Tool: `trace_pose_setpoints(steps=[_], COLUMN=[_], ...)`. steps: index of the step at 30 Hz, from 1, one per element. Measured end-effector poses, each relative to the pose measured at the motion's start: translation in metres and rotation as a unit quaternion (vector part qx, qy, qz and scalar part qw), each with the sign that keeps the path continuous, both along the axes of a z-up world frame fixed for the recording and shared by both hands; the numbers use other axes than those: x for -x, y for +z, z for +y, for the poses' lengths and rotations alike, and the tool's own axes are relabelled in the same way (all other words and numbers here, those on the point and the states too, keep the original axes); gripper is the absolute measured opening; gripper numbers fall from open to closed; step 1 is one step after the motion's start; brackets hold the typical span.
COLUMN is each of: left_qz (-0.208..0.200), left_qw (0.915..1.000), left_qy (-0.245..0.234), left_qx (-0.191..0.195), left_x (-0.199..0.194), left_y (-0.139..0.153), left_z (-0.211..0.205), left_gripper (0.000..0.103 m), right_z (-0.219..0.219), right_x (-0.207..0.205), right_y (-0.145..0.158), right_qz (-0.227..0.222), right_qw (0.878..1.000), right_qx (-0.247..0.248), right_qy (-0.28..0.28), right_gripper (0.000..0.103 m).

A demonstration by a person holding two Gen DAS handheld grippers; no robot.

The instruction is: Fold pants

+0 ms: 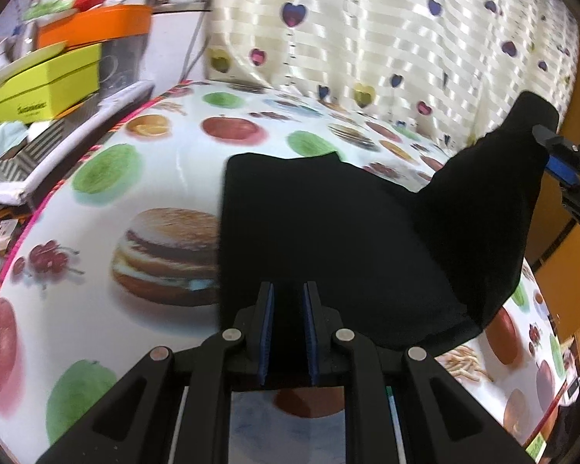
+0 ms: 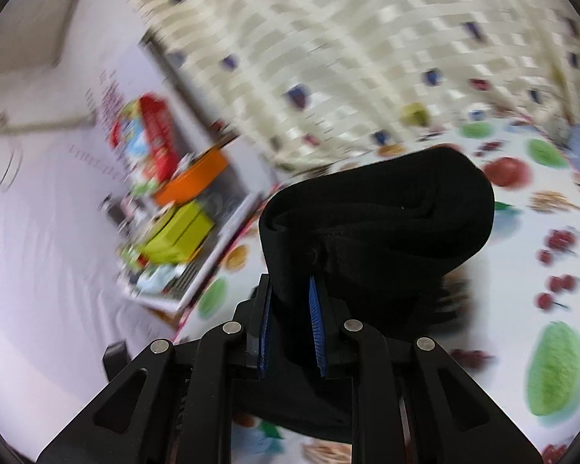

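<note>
The black pants [image 1: 328, 232] lie on a table covered in a food-print cloth [image 1: 166, 178]. My left gripper [image 1: 288, 294] is shut on their near edge, low over the table. In the left wrist view, the right side of the pants rises in a peak to my right gripper [image 1: 547, 150] at the right edge. The blurred right wrist view shows my right gripper [image 2: 290, 295] shut on a bunched fold of the pants [image 2: 386, 212], lifted above the table [image 2: 553, 255].
A yellow-green box [image 1: 46, 89] and an orange box [image 1: 96, 25] are stacked with other clutter beyond the table's pink left edge [image 1: 23, 232]. A cream curtain with hearts [image 1: 367, 38] hangs behind the table. An orange-brown wall [image 1: 560, 232] stands at the right.
</note>
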State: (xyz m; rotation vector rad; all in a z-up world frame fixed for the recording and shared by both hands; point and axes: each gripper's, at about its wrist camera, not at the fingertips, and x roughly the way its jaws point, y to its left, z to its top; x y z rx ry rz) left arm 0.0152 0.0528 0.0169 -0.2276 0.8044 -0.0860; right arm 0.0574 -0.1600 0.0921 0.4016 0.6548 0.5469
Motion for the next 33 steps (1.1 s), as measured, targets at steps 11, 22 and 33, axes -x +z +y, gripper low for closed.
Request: trace_pose_setpoints(steps=[11, 22, 33], left_qz=[0.003, -0.021, -0.019], left_qw=[0.9978, 0.9968, 0.9993], left_qy=[0.065, 0.072, -0.002], left_qx=[0.012, 0.030, 0.033], left_x=[0.017, 0.023, -0.006], left_y=[-0.004, 0.009, 0.004], left_z=[0.045, 0.060, 0.023], left_gripper=[0.017, 0.017, 0.045], right_z=[0.126, 0.129, 0.032], right_x=[-0.003, 0.009, 0.009], right_y=[-0.055, -0.081, -0.083], right_qz=[0.058, 0.082, 0.074], right_qw=[0.977, 0.967, 0.991], right_qx=[0.116, 0.098, 0.100], right_qy=[0.170, 0.221, 0.051], right_gripper=[0.020, 0.024, 0.029])
